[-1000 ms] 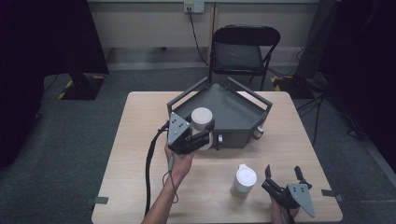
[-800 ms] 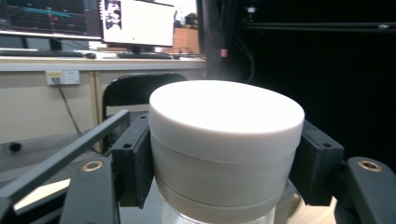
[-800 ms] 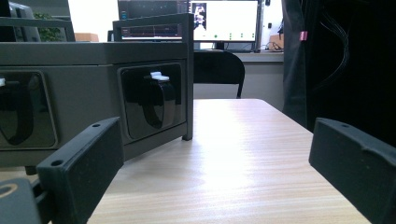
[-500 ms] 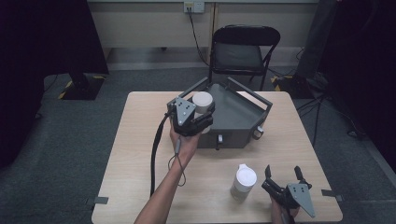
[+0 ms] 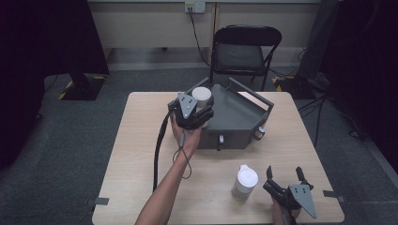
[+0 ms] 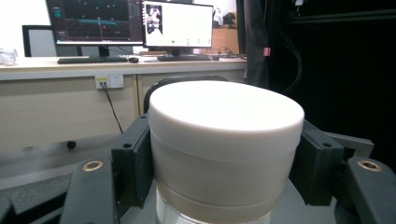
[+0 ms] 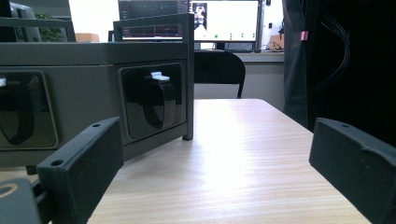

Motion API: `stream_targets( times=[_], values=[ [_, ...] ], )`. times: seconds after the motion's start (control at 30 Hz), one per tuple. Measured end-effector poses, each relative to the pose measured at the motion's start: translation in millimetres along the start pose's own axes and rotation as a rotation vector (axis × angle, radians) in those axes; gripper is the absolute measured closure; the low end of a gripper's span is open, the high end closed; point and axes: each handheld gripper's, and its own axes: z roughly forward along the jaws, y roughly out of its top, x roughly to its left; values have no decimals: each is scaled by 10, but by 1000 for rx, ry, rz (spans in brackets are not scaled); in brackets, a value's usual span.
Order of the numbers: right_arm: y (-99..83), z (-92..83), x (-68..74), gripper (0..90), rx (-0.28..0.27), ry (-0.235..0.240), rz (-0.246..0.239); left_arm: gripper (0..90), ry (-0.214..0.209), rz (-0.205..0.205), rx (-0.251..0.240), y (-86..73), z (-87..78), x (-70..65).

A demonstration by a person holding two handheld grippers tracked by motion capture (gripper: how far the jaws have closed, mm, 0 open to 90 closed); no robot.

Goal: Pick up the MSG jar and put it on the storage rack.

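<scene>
Second lidded cup beside right gripper.

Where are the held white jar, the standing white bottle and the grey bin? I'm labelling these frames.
white jar (image 6: 224, 135), left gripper view, its side wall.
white bottle (image 5: 246, 182), high view, its body.
grey bin (image 5: 237, 115), high view, bare floor.

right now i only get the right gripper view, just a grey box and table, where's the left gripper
Observer: In the high view the left gripper is at the tray's left corner, shut on a white jar.
Operator: is the jar upright
Observer: Yes. In the left gripper view the jaws press its two sides and its top sits level.
Operator: anything close on my side
Observer: A white bottle stands on the table just left of the right gripper, which is open and not touching it.
</scene>
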Motion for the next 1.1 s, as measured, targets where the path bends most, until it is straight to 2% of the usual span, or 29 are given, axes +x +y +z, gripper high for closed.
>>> stream_targets(
  times=[0.13,0.27,0.37,0.5,0.63,0.7,0.97,1.1],
  values=[
    [0,0,0,19,0,0,0,342,6,1,7,-31,63,-12],
    [0,0,0,19,0,0,0,342,9,-24,5,-88,77,-6],
    [0,0,0,19,0,0,-1,341,15,-13,4,-127,80,-23],
    [0,0,-2,19,0,1,0,341,8,-21,-29,-238,58,-13],
    [0,0,-2,19,0,1,0,341,13,-15,-26,-233,63,-27],
    [0,-1,-2,19,0,1,0,342,18,6,-26,-238,66,-45],
    [0,0,-3,19,0,2,-1,341,22,-4,-7,-191,70,-48],
    [0,0,-4,19,0,2,-1,340,32,-26,10,-148,69,-58]
  ],
)
